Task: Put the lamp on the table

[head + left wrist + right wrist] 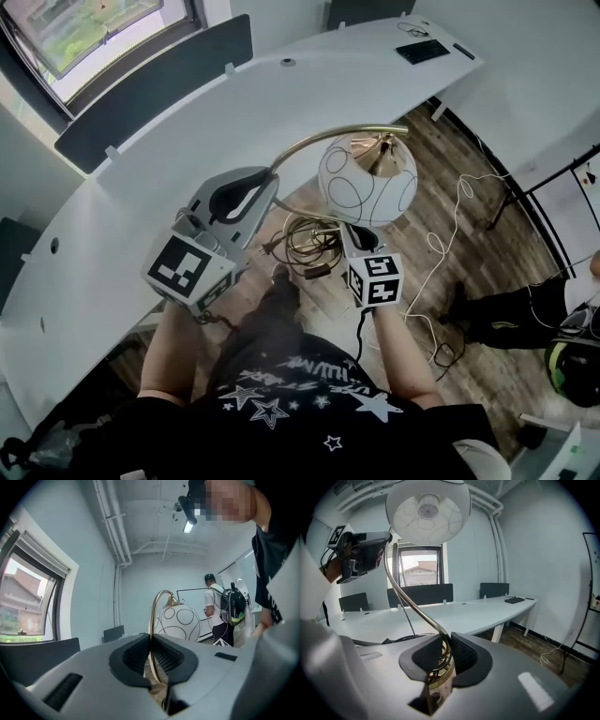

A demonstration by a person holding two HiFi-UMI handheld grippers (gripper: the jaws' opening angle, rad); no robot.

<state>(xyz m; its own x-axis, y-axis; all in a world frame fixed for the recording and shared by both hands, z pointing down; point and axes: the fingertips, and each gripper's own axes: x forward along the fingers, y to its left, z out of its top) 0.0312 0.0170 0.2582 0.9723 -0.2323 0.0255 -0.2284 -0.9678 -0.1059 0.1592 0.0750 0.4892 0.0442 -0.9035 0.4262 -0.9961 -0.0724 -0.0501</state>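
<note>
Brass stem (152,620) of the lamp (367,178) runs between the jaws of the left gripper (151,656), which are closed tight on it. The right gripper (443,657) is clamped lower down, on the stem's foot, where the cord (309,246) coils. The white shade (427,510) hangs above the right gripper and just ahead of the left one. The lamp is held in the air, with the white table (187,150) beyond both grippers.
</note>
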